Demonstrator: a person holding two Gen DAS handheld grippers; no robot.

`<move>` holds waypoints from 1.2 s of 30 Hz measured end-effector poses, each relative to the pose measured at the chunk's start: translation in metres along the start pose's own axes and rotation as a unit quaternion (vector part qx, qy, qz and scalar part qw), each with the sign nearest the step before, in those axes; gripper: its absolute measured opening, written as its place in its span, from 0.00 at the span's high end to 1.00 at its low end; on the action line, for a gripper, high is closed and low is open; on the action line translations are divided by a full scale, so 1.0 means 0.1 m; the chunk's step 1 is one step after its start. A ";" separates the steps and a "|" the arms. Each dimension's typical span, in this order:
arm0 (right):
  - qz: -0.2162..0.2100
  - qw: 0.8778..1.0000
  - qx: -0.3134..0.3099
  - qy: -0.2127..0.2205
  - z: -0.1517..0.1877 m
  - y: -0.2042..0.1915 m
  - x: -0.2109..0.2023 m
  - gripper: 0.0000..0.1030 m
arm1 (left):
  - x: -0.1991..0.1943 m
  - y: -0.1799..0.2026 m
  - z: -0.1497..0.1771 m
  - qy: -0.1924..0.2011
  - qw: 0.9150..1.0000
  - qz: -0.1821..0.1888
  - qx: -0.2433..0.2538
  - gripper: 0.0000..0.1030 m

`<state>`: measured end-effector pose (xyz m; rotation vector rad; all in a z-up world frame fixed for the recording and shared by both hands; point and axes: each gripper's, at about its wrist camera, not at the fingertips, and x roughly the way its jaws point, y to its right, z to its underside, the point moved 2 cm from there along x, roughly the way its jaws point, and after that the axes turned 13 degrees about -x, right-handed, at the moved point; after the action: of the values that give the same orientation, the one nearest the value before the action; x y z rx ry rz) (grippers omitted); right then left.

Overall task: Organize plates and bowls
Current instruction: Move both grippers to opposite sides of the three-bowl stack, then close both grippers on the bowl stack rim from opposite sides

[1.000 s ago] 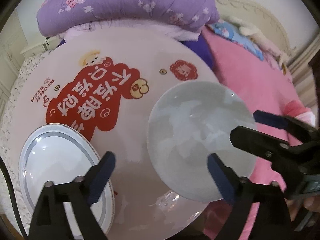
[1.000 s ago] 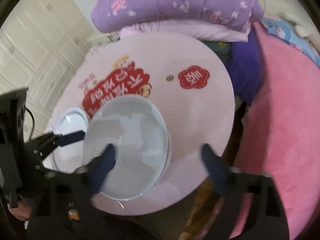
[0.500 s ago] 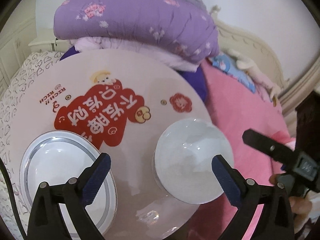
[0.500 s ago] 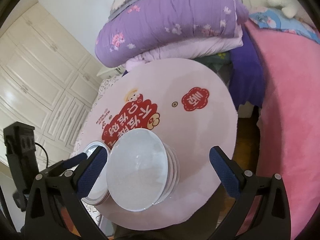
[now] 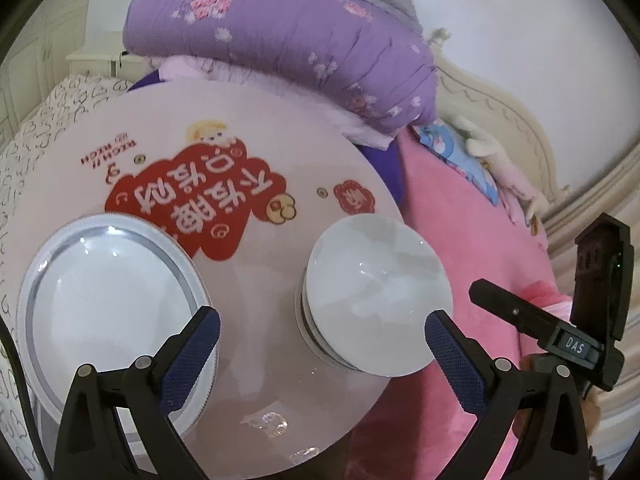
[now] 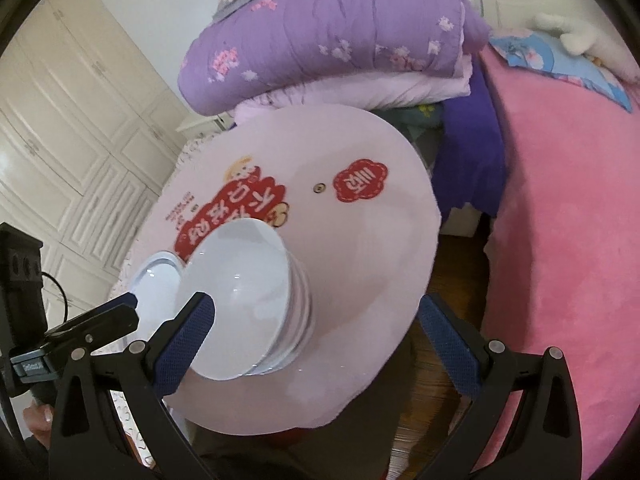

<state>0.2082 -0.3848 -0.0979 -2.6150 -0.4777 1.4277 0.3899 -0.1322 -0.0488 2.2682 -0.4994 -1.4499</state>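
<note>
A stack of white bowls (image 5: 376,296) stands near the right front edge of the round pink table (image 5: 256,152); it also shows in the right wrist view (image 6: 244,300). A stack of white silver-rimmed plates (image 5: 108,300) sits at the left front, partly seen in the right wrist view (image 6: 154,280). My left gripper (image 5: 320,344) is open and empty, above the table's front between plates and bowls. My right gripper (image 6: 316,336) is open and empty, raised in front of the bowls.
The table carries a red printed graphic (image 5: 192,208). A folded purple quilt (image 5: 280,40) lies behind it. A pink bed (image 6: 560,208) is to the right, white wardrobe doors (image 6: 68,128) to the left. The right gripper shows at the right of the left wrist view (image 5: 552,332).
Both grippers have pulled back and up from the table. The right gripper, which was close around the bowl stack, is now clear of it. The bowls and plates stay put.
</note>
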 end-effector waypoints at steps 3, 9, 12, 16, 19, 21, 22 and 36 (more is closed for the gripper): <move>-0.002 1.000 -0.005 -0.008 0.00 0.03 0.06 0.00 | 0.10 0.03 0.01 -0.010 1.000 -0.006 -0.004 0.03; -0.009 0.999 -0.011 -0.031 -0.01 0.03 0.22 0.00 | 0.39 0.06 -0.03 -0.052 0.998 -0.007 -0.037 0.10; -0.010 0.999 -0.011 -0.043 -0.03 0.04 0.29 0.00 | 0.53 0.06 -0.06 -0.074 0.996 -0.003 -0.052 0.18; -0.012 0.998 -0.012 -0.061 -0.02 0.02 0.40 0.00 | 0.71 -0.01 -0.06 -0.094 0.993 -0.010 -0.073 0.29; -0.025 0.997 -0.011 -0.072 0.00 0.00 0.49 0.02 | 0.81 -0.09 -0.06 -0.102 0.990 -0.010 -0.095 0.34; -0.028 0.996 -0.009 -0.081 0.00 -0.01 0.55 0.08 | 0.85 -0.12 -0.06 -0.103 0.989 -0.009 -0.103 0.37; -0.028 0.996 -0.008 -0.083 0.01 -0.02 0.57 0.11 | 0.87 -0.11 -0.06 -0.104 0.989 -0.009 -0.102 0.37; -0.063 0.990 0.001 -0.122 0.09 -0.17 0.83 0.63 | 1.11 -0.12 -0.09 -0.120 0.986 0.007 -0.118 0.69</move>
<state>0.2391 -0.3412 -0.1645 -2.3704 -0.6567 1.7115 0.4438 -0.1764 -0.1370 1.9157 -0.3887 -1.6884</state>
